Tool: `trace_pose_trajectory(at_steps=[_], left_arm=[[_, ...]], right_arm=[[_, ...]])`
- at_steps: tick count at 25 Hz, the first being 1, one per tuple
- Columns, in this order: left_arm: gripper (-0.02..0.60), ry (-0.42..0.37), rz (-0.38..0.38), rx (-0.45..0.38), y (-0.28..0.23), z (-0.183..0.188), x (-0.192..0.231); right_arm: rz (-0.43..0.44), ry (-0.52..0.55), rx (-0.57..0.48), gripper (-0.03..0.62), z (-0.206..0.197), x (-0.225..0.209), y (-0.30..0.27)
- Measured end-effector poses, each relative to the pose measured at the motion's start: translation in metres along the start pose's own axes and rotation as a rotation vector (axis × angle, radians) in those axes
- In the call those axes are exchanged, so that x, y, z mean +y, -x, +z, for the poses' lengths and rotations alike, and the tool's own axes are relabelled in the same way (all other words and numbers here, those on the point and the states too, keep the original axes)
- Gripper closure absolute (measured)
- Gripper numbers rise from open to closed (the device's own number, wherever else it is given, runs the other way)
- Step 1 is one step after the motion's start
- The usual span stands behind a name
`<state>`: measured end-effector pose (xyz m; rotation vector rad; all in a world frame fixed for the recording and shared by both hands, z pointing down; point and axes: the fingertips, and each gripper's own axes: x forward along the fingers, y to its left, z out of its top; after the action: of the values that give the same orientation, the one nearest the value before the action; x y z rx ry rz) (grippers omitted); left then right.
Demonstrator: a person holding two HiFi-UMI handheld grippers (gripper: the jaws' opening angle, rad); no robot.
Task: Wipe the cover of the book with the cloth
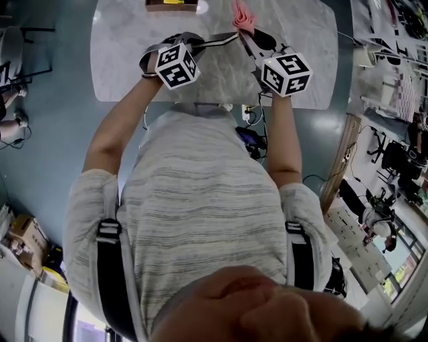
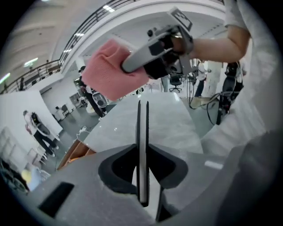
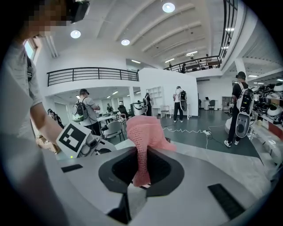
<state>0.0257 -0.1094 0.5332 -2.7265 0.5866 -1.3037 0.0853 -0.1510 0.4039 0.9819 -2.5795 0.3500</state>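
My right gripper (image 1: 245, 33) has its fingers clamped on the pink cloth (image 3: 143, 132) — it's bunched up, poking out past the tips, held up above the marble table (image 1: 307, 40). My left gripper (image 2: 142, 106) is over the table too, fingers pressed together with nothing in them. The book (image 1: 172, 6) sits at the table's far edge — neither gripper's touching it.
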Motion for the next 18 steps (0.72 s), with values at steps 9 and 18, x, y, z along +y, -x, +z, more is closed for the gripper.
trace_pose_trajectory(at_steps=[9,18], left_arm=[[0.506,-0.462,0.043,0.091,-0.016,-0.010,-0.039],[0.505,-0.780,0.073,0.055,-0.014,-0.042,-0.076]], right_arm=[[0.026,0.023,0.106,0.559,-0.029,-0.011,-0.002],[0.117,-0.038,0.270,0.559,-0.085,-0.014,-0.020]])
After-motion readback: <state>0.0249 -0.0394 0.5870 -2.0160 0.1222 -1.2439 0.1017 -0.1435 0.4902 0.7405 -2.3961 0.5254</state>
